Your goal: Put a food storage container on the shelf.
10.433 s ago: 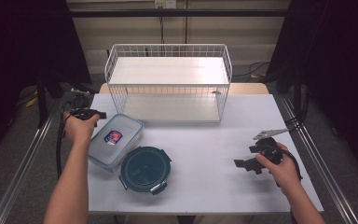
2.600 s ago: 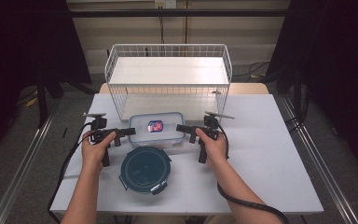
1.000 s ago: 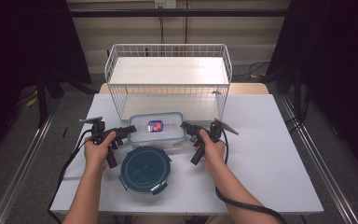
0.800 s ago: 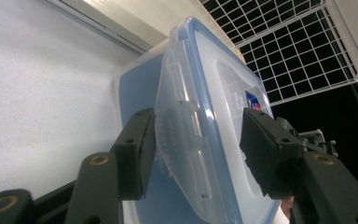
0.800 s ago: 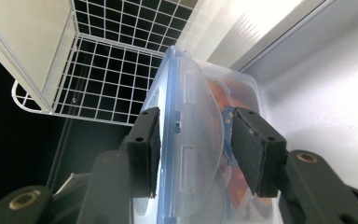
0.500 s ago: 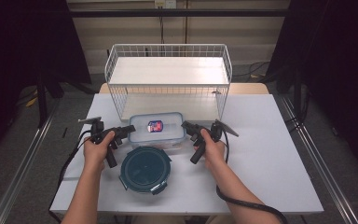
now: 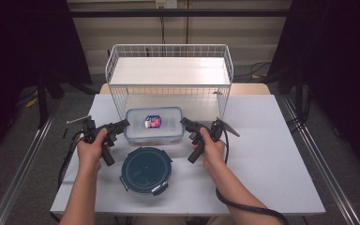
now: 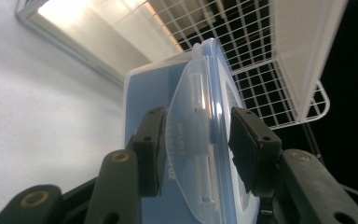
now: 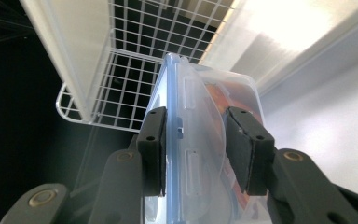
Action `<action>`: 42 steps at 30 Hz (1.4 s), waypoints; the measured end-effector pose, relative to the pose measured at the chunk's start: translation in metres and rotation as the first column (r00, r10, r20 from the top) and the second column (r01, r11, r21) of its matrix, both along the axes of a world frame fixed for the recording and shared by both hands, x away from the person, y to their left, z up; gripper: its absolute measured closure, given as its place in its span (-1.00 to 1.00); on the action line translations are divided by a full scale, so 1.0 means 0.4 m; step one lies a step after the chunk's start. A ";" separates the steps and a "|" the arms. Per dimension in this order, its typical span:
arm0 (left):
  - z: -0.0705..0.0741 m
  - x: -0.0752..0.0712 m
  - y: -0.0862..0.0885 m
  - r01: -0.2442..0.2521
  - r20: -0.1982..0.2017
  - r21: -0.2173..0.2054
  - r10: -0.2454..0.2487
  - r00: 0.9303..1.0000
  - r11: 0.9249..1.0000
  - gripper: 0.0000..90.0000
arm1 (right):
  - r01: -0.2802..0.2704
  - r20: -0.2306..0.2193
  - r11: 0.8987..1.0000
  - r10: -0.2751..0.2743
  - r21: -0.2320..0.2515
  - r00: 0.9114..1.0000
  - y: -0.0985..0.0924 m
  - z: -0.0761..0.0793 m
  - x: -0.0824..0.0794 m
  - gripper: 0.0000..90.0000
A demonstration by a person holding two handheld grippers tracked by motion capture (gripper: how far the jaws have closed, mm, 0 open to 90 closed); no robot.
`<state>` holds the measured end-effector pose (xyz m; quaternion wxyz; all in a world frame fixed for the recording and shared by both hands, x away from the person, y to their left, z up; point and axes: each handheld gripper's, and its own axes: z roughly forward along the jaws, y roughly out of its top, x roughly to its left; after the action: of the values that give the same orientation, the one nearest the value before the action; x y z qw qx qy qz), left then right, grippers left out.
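A clear rectangular container (image 7: pixel 153 125) with a blue lid and a red label lies on the white table (image 7: pixel 272 154), just in front of the wire basket. My left gripper (image 7: pixel 124 124) is at its left end. In the left gripper view the gripper (image 8: pixel 198 144) has just been closing, and its pads now press the clear latch flap (image 8: pixel 191 140) and the lid edge between them. My right gripper (image 7: pixel 183 122) is at the right end. In the right gripper view the gripper (image 9: pixel 193 149) is shut on the lid edge and latch flap (image 9: pixel 200 135) there.
A round dark-teal container (image 7: pixel 146 169) sits close in front of the rectangular one, between my hands. The white wire basket (image 7: pixel 168 70) stands right behind it, its open side facing me. Cables trail from both grippers toward the near edge.
The rectangular container has moved from the table's left to in front of the basket, and both grippers have come to its ends. In the last second hardly anything shifts.
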<state>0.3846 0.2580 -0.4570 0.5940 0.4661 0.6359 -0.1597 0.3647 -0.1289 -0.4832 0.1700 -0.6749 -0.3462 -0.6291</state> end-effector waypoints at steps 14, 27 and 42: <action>0.118 -0.038 -0.019 0.014 0.092 -0.042 -0.010 0.996 0.999 0.30 | 0.051 0.103 0.999 -0.052 0.011 0.993 -0.011 0.122 -0.046 0.35; 0.218 -0.047 -0.052 0.047 0.169 -0.057 -0.037 0.985 0.997 0.33 | 0.126 0.185 0.991 -0.130 0.033 0.974 -0.034 0.210 -0.057 0.35; 0.356 -0.020 -0.103 0.040 0.238 -0.057 -0.025 0.971 0.998 0.33 | 0.154 0.250 0.987 -0.158 0.036 0.955 -0.073 0.352 -0.049 0.34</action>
<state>0.3768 0.2170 -0.3146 0.6770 0.4737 0.5475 -0.1323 0.3450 -0.1583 -0.3423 0.0796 -0.6134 -0.3056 -0.7239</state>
